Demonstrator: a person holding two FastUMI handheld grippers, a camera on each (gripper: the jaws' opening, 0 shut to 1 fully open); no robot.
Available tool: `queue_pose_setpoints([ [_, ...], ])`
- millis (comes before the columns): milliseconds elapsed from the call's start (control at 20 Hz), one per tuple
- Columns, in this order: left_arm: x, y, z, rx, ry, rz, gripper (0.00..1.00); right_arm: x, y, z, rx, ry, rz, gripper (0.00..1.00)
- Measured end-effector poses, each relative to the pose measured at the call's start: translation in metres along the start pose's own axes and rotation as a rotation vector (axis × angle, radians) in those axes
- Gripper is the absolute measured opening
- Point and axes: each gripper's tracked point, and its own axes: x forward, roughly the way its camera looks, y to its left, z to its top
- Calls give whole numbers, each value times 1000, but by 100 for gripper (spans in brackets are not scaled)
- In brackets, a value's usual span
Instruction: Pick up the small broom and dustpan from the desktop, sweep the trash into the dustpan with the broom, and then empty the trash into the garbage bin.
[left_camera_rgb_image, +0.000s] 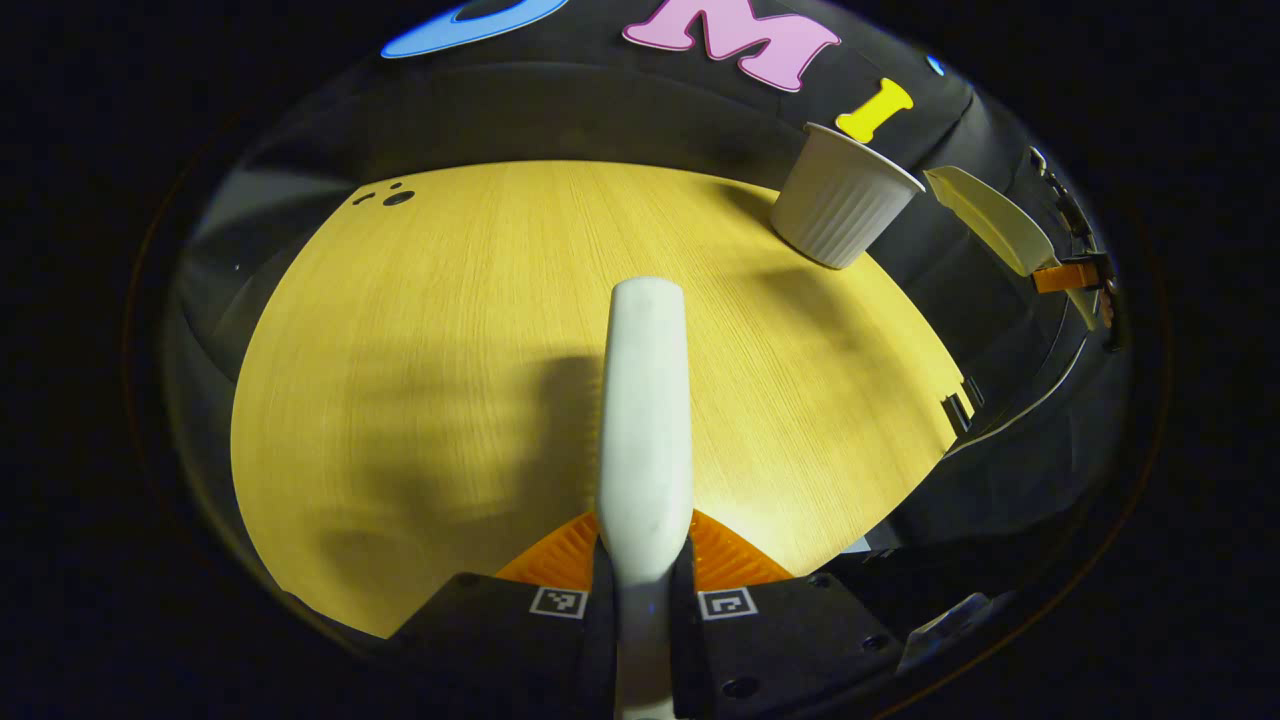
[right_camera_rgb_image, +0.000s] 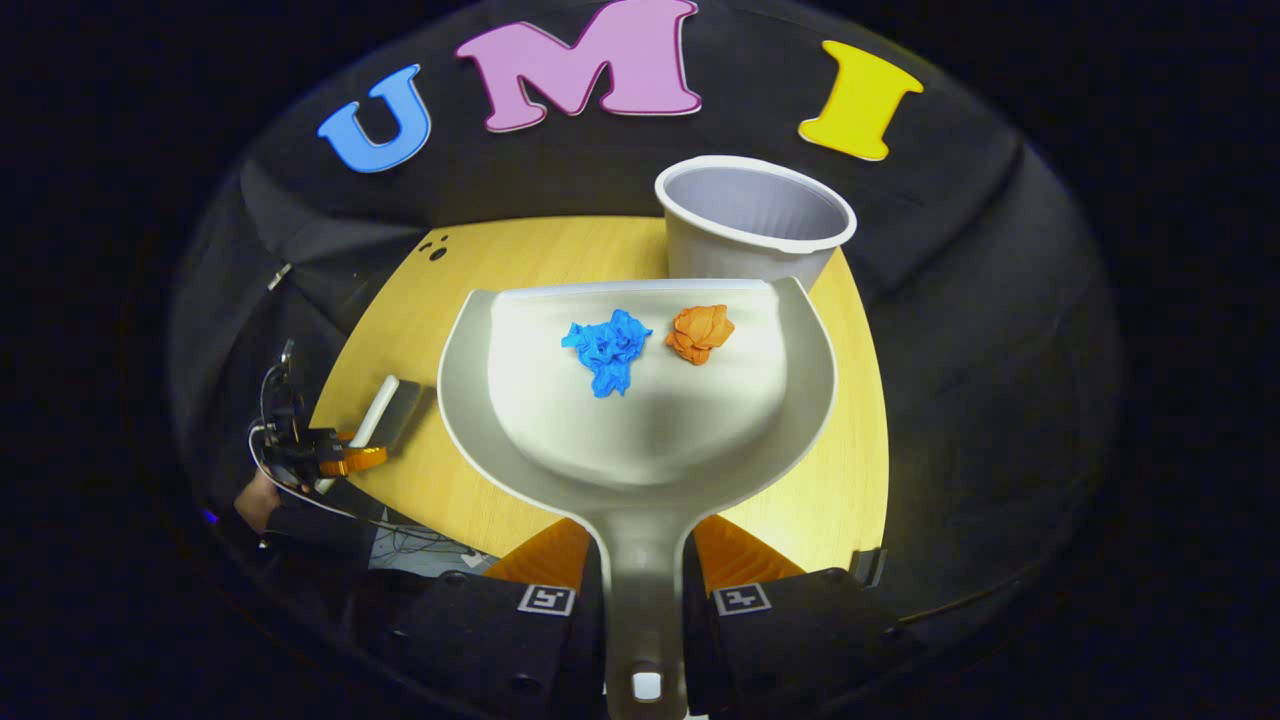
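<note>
In the left gripper view my left gripper (left_camera_rgb_image: 645, 552) is shut on the white handle of the small broom (left_camera_rgb_image: 645, 400), which points forward over the yellow table (left_camera_rgb_image: 400, 350). In the right gripper view my right gripper (right_camera_rgb_image: 645, 562) is shut on the handle of the pale dustpan (right_camera_rgb_image: 640, 430), held level above the table. A blue paper wad (right_camera_rgb_image: 605, 352) and an orange paper wad (right_camera_rgb_image: 700, 332) lie in the pan near its front lip. The white ribbed bin (right_camera_rgb_image: 750, 225) stands just beyond that lip. At the left, the left gripper (right_camera_rgb_image: 345, 460) holds the broom (right_camera_rgb_image: 385, 410).
The bin (left_camera_rgb_image: 840, 205) stands at the table's far right edge, with the dustpan (left_camera_rgb_image: 990, 225) and right gripper (left_camera_rgb_image: 1075, 275) beyond it. Small dark holes (left_camera_rgb_image: 395, 197) mark the far left corner. A hand (right_camera_rgb_image: 262, 500) and cables hang off the table's near left side.
</note>
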Motion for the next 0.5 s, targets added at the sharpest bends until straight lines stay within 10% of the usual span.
queue_pose_setpoints([
  [500, -15, 25, 0, -149, -58, 40, 27, -21, -80, 105, 97, -132, -147, 35],
])
